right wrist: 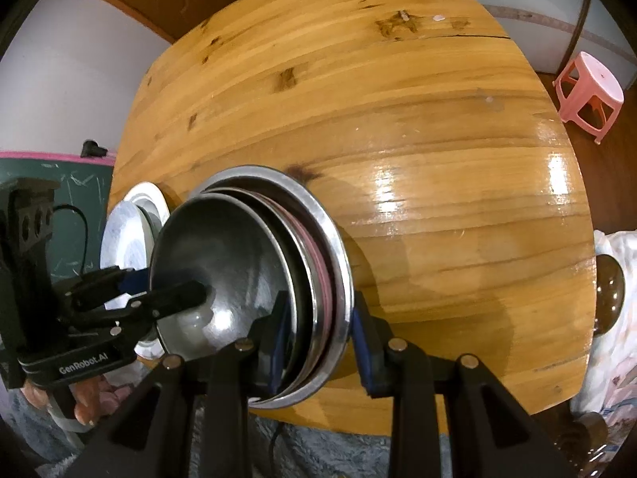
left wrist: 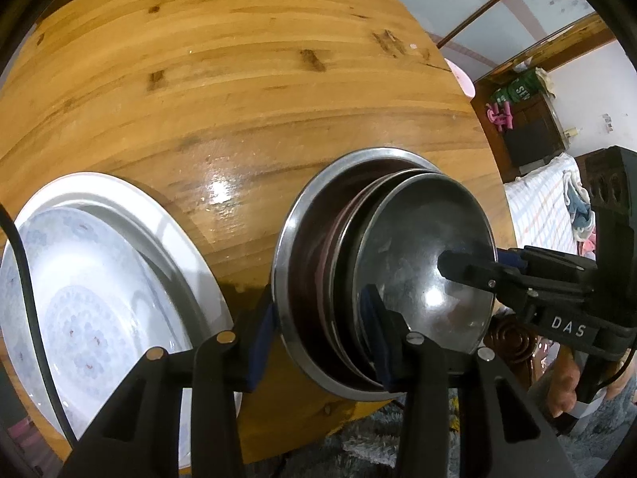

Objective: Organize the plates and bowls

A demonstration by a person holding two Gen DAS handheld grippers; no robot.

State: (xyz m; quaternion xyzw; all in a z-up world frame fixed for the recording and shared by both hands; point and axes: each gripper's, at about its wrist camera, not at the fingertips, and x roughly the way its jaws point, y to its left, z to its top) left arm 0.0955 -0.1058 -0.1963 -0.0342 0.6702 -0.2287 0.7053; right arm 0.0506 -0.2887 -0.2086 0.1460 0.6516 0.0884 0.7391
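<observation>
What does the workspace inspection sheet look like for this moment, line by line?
Surface: round wooden table, glossy, with dark knots.
Job's things: nested steel bowls at the near edge; white plates stacked beside them.
Clutter: nothing seen on the table.
Grippers: left gripper straddles one side of the bowl stack's rims, right gripper the opposite side; both look clamped.
Cables: black cable crosses over the plates.
Surroundings: pink stool, dark cabinet, checked bedding.
</observation>
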